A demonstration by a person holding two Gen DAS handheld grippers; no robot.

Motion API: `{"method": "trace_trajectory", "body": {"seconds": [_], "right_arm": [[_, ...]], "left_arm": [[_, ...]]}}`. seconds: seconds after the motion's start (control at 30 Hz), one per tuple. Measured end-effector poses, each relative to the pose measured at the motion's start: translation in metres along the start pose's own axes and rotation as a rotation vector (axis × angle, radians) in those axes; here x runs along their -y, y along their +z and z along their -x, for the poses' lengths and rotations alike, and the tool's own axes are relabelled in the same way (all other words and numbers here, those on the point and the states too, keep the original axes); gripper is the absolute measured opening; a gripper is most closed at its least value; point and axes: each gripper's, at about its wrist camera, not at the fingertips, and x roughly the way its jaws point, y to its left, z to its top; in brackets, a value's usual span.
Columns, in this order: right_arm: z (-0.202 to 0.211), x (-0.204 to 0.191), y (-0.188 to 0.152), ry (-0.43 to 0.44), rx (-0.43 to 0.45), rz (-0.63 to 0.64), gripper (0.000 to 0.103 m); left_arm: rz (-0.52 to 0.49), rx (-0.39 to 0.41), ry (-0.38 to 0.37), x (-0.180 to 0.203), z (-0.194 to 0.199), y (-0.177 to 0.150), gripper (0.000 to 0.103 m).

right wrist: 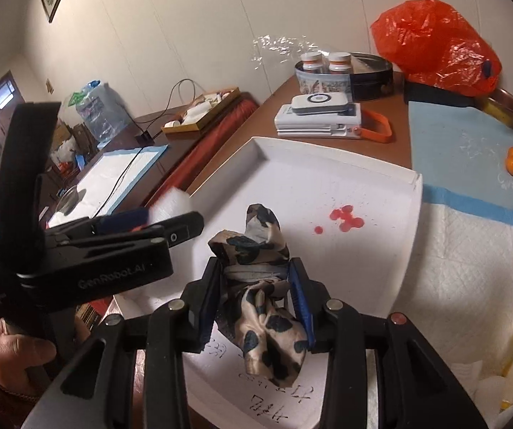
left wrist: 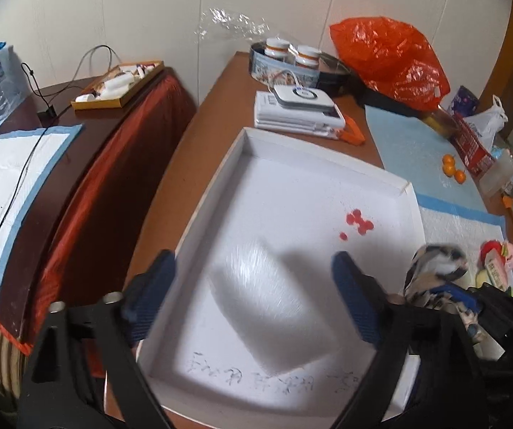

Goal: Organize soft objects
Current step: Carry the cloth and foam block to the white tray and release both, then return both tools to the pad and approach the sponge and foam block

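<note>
My right tool (right wrist: 253, 296) is clamped on the spotted cloth (right wrist: 263, 286), above the near part of the white tray (left wrist: 242, 143). My left tool (left wrist: 256, 286) stands wide apart over a blurred white object (left wrist: 260, 296); I cannot tell what it is. The tray floor toward the red spots (left wrist: 358, 223) is bare. The tray's near edge is cut off from view.

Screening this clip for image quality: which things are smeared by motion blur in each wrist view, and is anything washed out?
Left wrist view: the white fluffy object between the open left gripper is streaked, and the patterned satin cloth is smeared. Right wrist view: that cloth, clamped in the right gripper, is sharp; the white object blurs. The shallow white cardboard tray reads bright, not clipped.
</note>
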Motion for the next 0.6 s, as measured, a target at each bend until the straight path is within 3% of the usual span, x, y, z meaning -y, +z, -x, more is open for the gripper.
{"method": "trace_trajectory", "body": {"seconds": [0.03, 0.1, 0.17, 0.43, 0.6], "right_arm": [[-0.001, -0.002, 0.001, -0.003, 0.002, 0.008, 0.084], [-0.001, -0.005, 0.001, -0.005, 0.02, 0.016, 0.103], [0.0, -0.006, 0.0, -0.022, 0.06, 0.02, 0.103], [0.002, 0.002, -0.001, -0.061, 0.081, -0.017, 0.103], [0.013, 0.004, -0.006, -0.06, 0.111, -0.007, 0.103]], "left_arm": [[0.009, 0.008, 0.007, -0.004, 0.001, 0.001, 0.103], [0.039, 0.023, 0.017, -0.013, 0.001, 0.004, 0.103], [0.061, 0.027, 0.019, -0.02, 0.0, 0.004, 0.103], [0.11, 0.083, 0.051, -0.026, 0.018, -0.002, 0.103], [0.147, 0.137, 0.014, -0.023, 0.044, -0.01, 0.103]]}}
